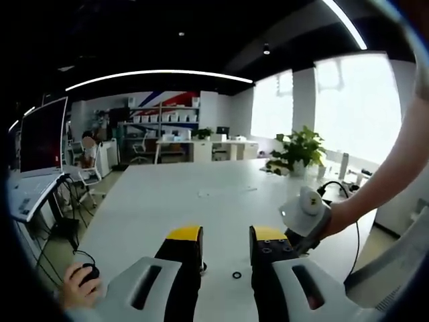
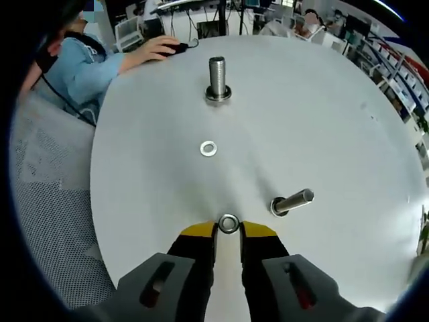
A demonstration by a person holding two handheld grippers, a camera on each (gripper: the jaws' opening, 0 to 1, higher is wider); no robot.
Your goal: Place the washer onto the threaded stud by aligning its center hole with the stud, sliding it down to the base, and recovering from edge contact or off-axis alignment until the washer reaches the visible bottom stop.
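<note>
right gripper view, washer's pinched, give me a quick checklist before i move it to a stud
1. Washer held at the tips of the right gripper: ok, it sits between the yellow-tipped fingers.
2. Washer hole unobstructed: ok, the center shows open.
3. Upright stud free to receive it: ok, the thread above its base looks bare.
4. Second stud vertical: cannot tell, it appears leaning toward the right.
5. Path to the upright stud: not ok, a loose washer lies on the table in between.
6. Left gripper out of the way: ok, open, holding nothing.
</note>
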